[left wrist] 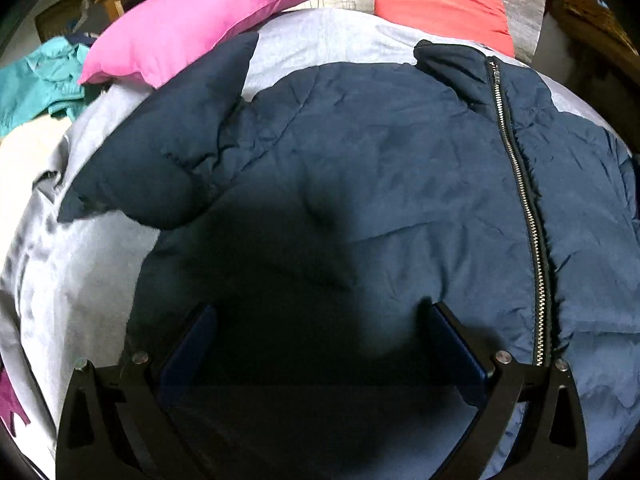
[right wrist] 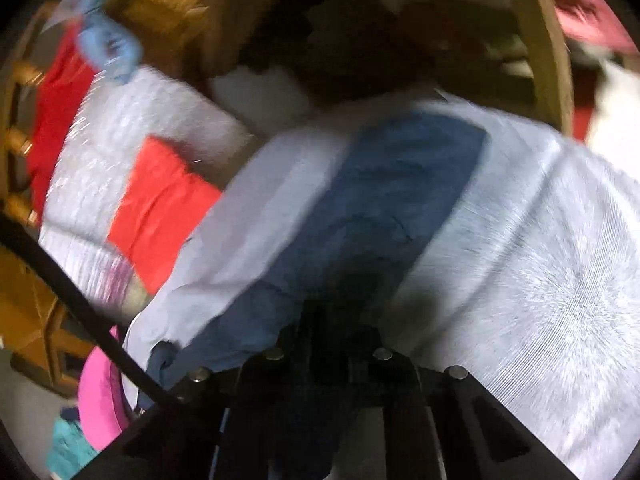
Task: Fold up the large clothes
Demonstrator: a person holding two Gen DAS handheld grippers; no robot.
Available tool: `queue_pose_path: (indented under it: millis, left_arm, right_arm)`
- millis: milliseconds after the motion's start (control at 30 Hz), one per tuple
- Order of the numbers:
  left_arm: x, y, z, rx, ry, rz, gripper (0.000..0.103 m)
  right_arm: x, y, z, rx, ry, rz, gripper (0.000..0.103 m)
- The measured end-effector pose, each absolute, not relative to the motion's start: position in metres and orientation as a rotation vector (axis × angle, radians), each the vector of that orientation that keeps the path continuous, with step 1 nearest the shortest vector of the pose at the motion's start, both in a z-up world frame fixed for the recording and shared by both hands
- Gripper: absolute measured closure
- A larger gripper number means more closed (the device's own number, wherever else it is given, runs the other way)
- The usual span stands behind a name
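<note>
Navy padded jacket (left wrist: 360, 168) with silver zipper (left wrist: 520, 200) lies spread on pale grey bedsheet (left wrist: 80, 272), its front up, its sleeve (left wrist: 168, 140) angled toward magenta pillow (left wrist: 188, 20). Left gripper (left wrist: 320, 312) hangs above jacket body, fingers wide apart, gripping nothing. Right gripper (right wrist: 328, 320), blurred, fingers drawn together on a fold of navy sleeve (right wrist: 380, 200). Red-orange cloth (left wrist: 436, 0) behind collar; teal garment (left wrist: 36, 80) at left.

left gripper (left wrist: 320, 316): jaws spread wide, pointing down; right gripper (right wrist: 328, 320): jaws closed together, view blurred
</note>
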State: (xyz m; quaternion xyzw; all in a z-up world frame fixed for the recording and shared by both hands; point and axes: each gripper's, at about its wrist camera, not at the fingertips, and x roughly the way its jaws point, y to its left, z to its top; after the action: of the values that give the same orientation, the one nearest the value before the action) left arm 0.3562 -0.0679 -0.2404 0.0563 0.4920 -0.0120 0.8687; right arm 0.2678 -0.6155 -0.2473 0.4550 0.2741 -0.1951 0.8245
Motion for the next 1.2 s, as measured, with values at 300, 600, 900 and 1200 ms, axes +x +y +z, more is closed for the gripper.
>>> queue_pose_path:
  millis: [300, 600, 900, 1200]
  left_arm:
    - [0.347, -0.063, -0.246, 0.066, 1.114, -0.055, 0.000]
    - [0.330, -0.058, -0.200, 0.059, 0.870, -0.074, 0.000]
    - [0.308, -0.065, -0.175, -0.030, 0.690, -0.145, 0.000]
    - [0.312, -0.080, -0.181, -0.060, 0.682, -0.166, 0.000]
  right_arm:
    - [0.261, -0.479, -0.167, 0.795, 0.479, -0.085, 0.090]
    - [0.281, -0.385, -0.230, 0.890, 0.685, 0.070, 0.082]
    - [0.218, -0.453, -0.258, 1.208, 0.578, -0.006, 0.028]
    - [0.211, -0.533, -0.325, 1.645, 0.469, -0.130, 0.031]
